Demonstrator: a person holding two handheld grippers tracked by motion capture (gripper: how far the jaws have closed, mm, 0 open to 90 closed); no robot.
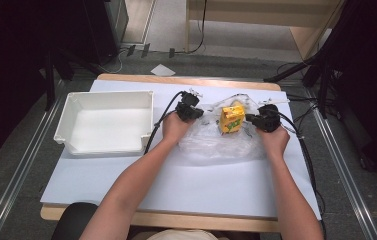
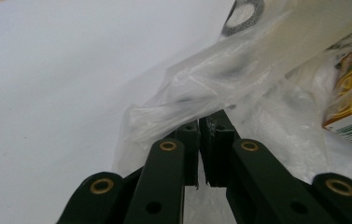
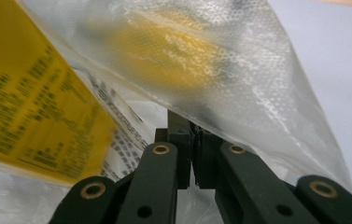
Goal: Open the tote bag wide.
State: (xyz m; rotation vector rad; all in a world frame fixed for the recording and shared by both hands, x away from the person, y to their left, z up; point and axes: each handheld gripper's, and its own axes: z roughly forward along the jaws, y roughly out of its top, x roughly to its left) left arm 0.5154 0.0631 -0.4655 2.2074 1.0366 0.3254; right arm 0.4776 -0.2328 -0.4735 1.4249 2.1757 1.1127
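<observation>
both grippers, left gripper (image 1: 192, 111) and right gripper (image 1: 262, 119), are pinching the clear plastic bag (image 1: 216, 142) with closed fingers near the bench's far edge; the yellow carton (image 1: 232, 118) is standing in it, apparently bagged; the white tray (image 1: 76, 107) is sitting empty.

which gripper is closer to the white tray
Left. The left gripper is shut on the clear plastic bag just right of the white tray. The right gripper grips the bag's far side, beyond the yellow carton.
</observation>
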